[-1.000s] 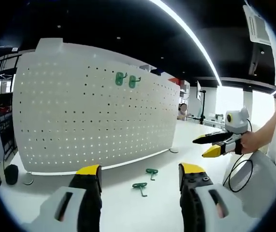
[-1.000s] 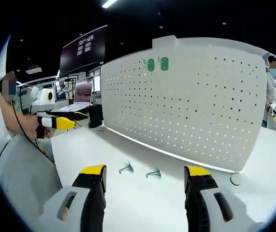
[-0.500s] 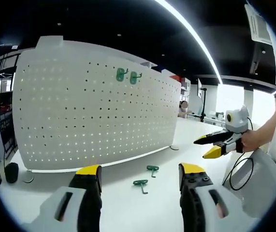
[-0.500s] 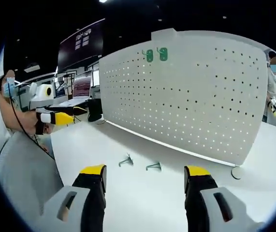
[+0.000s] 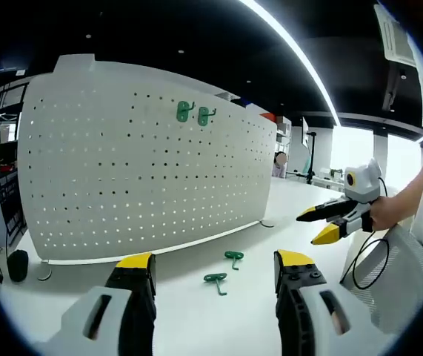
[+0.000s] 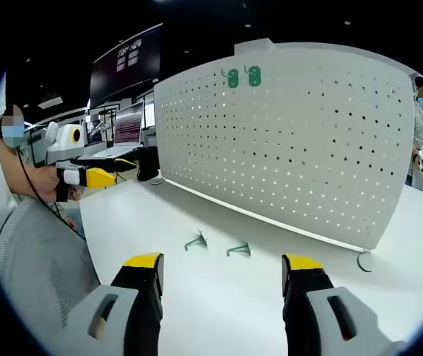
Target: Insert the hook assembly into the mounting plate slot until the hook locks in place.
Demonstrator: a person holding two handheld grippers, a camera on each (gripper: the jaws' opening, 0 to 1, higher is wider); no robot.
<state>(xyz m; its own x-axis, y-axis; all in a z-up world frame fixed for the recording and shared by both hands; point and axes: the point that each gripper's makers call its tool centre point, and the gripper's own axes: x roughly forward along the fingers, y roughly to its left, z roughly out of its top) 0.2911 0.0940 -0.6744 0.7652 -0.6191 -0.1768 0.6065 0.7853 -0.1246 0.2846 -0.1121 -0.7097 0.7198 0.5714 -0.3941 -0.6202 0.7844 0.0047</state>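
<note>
Lying loose: two green hooks (image 5: 215, 279) (image 5: 233, 256)

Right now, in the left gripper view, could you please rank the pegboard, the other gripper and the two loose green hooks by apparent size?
1. Pegboard, by far the largest.
2. Right gripper, entering from the right.
3. The two loose hooks: nearer hook and farther hook look alike; the nearer one's edge may be mere camera closeness, so I won't rank them.
</note>
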